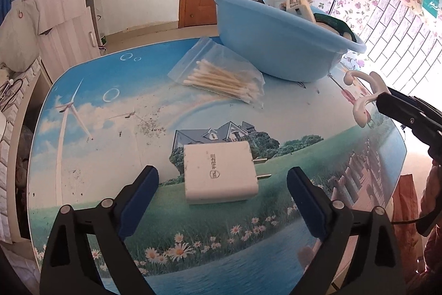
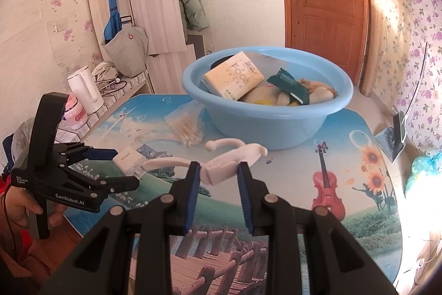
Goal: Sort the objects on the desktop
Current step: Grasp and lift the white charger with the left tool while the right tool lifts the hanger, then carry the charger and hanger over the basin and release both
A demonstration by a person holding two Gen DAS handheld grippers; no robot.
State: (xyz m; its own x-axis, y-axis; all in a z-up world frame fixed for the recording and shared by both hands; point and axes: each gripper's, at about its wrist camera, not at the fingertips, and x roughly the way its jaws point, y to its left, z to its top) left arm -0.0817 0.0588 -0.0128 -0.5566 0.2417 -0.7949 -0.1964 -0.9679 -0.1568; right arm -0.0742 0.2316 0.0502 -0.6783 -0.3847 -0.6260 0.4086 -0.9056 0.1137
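Observation:
A white charger plug (image 1: 219,171) lies on the picture-printed table (image 1: 116,107), between the open fingers of my left gripper (image 1: 222,185), which is empty. It also shows in the right wrist view (image 2: 129,161), with the left gripper (image 2: 117,169) around it. My right gripper (image 2: 216,170) is shut on a white plastic hook hanger (image 2: 221,166) and holds it above the table, in front of a light blue basin (image 2: 265,118). The hanger shows at the right in the left wrist view (image 1: 364,98). The basin (image 1: 276,40) holds a cream box (image 2: 234,78), a dark green packet (image 2: 290,85) and other items.
A clear zip bag of cotton swabs (image 1: 221,76) lies beside the basin, to its left. A white kettle (image 2: 84,90) and a pink jar (image 2: 74,112) stand on a ledge left of the table. A small stand (image 2: 395,137) sits at the table's right edge.

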